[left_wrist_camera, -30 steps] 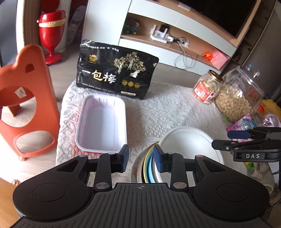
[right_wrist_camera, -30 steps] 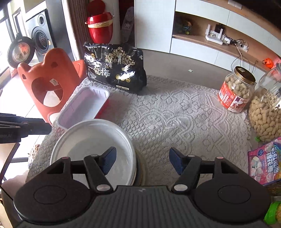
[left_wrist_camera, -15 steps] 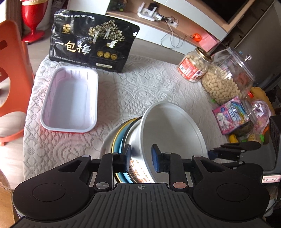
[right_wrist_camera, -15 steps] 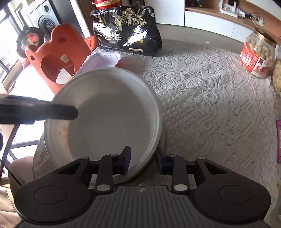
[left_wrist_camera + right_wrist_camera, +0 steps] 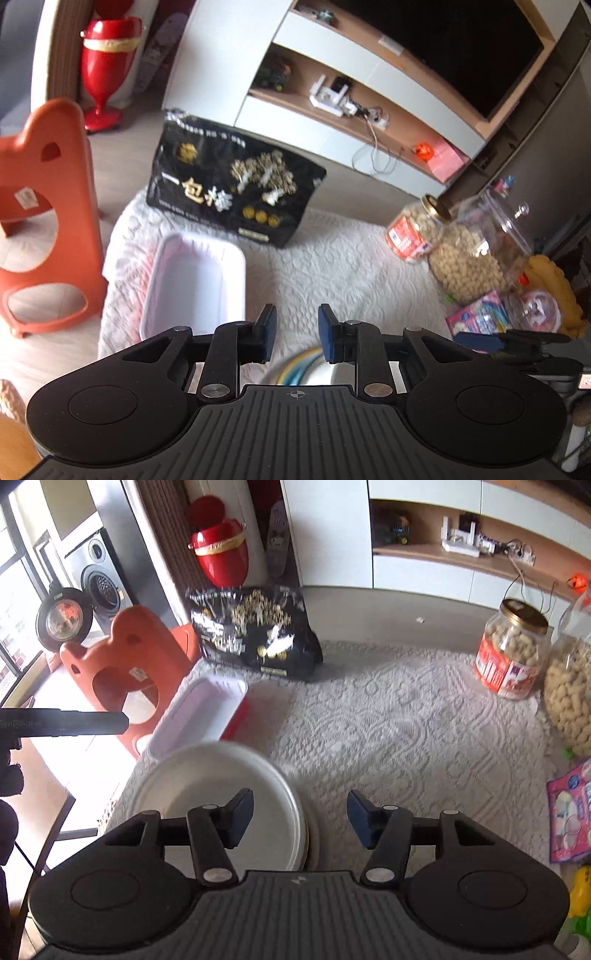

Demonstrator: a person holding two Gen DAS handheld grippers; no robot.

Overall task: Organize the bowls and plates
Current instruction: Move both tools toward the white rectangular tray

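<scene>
A white bowl (image 5: 207, 786) rests on a stack of plates with yellow and blue rims (image 5: 291, 365) at the near edge of the lace-covered table (image 5: 388, 738). In the left wrist view only a sliver of the bowl (image 5: 321, 373) shows under the gripper body. My left gripper (image 5: 297, 330) hangs above the stack, its jaws a little apart with nothing between them. My right gripper (image 5: 299, 818) hovers over the bowl's right rim; its jaws are opening and the pads touch nothing. Each gripper shows in the other's view, the right gripper (image 5: 509, 341) and the left gripper (image 5: 110, 722).
A white rectangular tray (image 5: 195, 284) lies left of the stack. A black snack bag (image 5: 229, 195) stands at the back. Two nut jars (image 5: 413, 232) (image 5: 476, 258) and a pink packet (image 5: 569, 808) line the right side. An orange stool (image 5: 44, 221) stands off the table's left edge.
Half a second ago both grippers were closed in on the white bowl's rim, which was raised and tilted. Now the bowl sits flat on the stack; both grippers have drawn back and up, and the right jaws have parted.
</scene>
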